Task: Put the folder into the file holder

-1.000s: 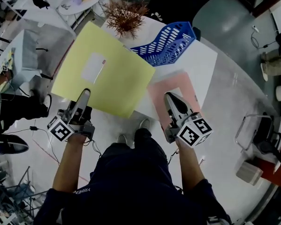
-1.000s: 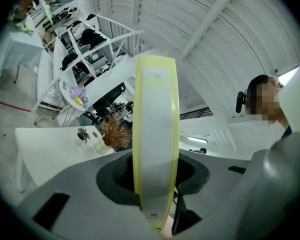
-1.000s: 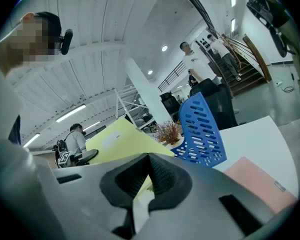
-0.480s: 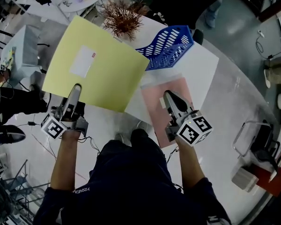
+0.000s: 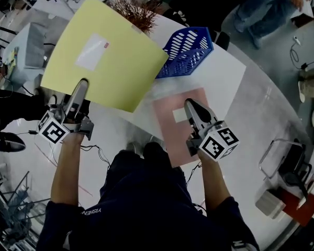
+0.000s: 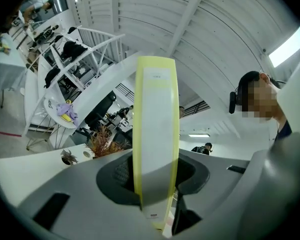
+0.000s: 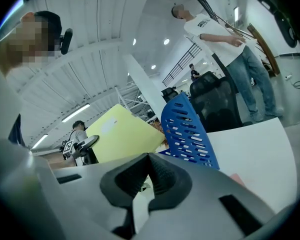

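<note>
My left gripper [image 5: 81, 86] is shut on the near edge of a large yellow folder [image 5: 102, 56] with a white label and holds it up in the air, left of the table. In the left gripper view the folder [image 6: 156, 134] runs edge-on between the jaws of the left gripper [image 6: 155, 186]. The blue slotted file holder [image 5: 186, 50] lies on the white table [image 5: 225, 77], to the right of the folder's far corner. My right gripper [image 5: 191, 106] is shut with nothing in it, over a pink folder [image 5: 170, 135] lying on the table. The right gripper view shows the right gripper [image 7: 149, 176], the holder [image 7: 187, 129] and the yellow folder [image 7: 122, 134].
A dried brown plant [image 5: 137, 12] stands at the table's far end, behind the folder. A person [image 5: 269, 7] stands beyond the table at the upper right. A black wire stand [image 5: 282, 161] sits on the floor at the right. Desks and clutter fill the left side.
My left gripper has swung the yellow folder up and further left, away from the table. The right gripper has stayed over the pink folder.
</note>
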Available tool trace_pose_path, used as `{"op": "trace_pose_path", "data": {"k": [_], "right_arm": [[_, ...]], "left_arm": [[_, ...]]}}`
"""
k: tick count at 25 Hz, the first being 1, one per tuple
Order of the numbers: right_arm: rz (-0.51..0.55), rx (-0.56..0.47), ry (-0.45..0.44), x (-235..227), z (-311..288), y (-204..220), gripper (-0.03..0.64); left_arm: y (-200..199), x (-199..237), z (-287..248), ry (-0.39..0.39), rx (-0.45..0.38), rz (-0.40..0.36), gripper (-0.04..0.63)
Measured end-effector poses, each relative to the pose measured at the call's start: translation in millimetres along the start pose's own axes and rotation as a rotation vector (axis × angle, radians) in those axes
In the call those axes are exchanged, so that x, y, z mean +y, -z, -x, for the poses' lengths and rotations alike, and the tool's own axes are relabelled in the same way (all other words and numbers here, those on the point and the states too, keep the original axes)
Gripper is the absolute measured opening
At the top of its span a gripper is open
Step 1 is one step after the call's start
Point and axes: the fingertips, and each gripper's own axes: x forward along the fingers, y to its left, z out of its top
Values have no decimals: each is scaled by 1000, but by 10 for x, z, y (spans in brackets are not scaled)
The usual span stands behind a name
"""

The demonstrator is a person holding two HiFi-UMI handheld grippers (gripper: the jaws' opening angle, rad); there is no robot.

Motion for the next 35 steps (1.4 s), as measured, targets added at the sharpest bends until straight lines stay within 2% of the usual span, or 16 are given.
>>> {"op": "trace_pose_path", "data": {"k": [4, 13, 17, 24, 29, 35], "right_arm": [[-3, 2, -3, -53, 30, 26, 5], [-22, 13, 4, -162, 11, 114, 5], [-31, 18, 23, -197, -12, 114, 5], [-44, 9, 54, -214, -69, 117, 4], [-63, 2, 77, -195, -188, 138, 5], [-69, -22, 115, -202, -284, 141, 5]], "left_arm": [[-10, -41, -111, 17, 13, -36, 166], [-45, -95, -451, 71, 98, -179, 166], [-99, -170, -602, 119, 132, -237, 166], [-56, -326, -839, 217, 240, -384, 166], [-44, -321, -999, 278, 291, -433, 166], [-23, -271, -1150, 351, 324, -456, 166]]}}
